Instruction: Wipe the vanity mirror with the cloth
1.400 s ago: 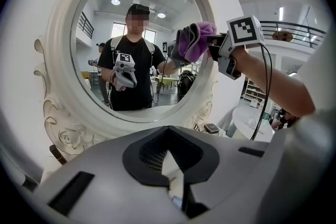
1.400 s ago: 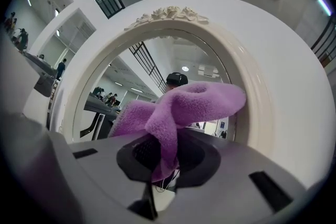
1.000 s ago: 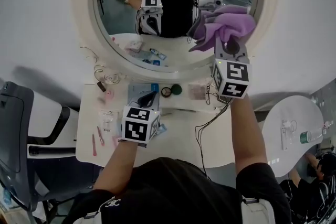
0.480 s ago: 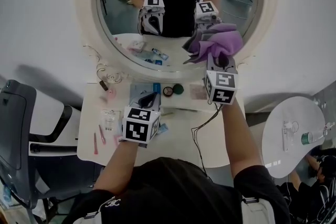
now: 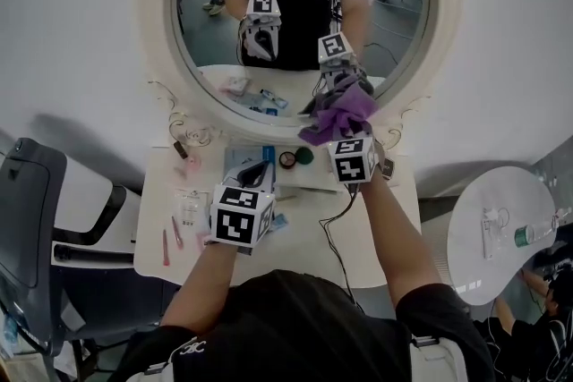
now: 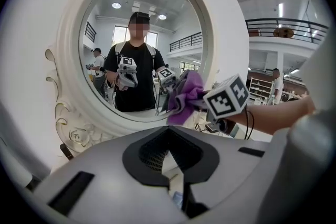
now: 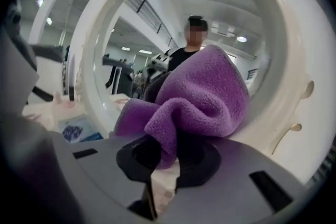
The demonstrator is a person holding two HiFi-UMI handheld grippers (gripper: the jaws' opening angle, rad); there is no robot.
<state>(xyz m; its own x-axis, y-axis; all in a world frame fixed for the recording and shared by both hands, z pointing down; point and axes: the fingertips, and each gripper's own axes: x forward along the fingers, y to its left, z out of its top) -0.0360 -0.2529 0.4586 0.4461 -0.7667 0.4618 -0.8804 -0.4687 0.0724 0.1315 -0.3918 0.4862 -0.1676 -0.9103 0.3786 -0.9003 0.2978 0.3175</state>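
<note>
Right gripper [image 5: 346, 123] has slid down-left across the mirror [image 5: 295, 4], jaws clamped on the cloth [image 5: 337, 114]; left gripper [image 6: 171, 168] jaws nearly together, empty.

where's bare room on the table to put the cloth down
Bare: front middle of the white vanity table, between the left claw and the black cable. Crowded: the back strip under the round white-framed mirror, full of cosmetics, and the left edge with pink sticks.
</note>
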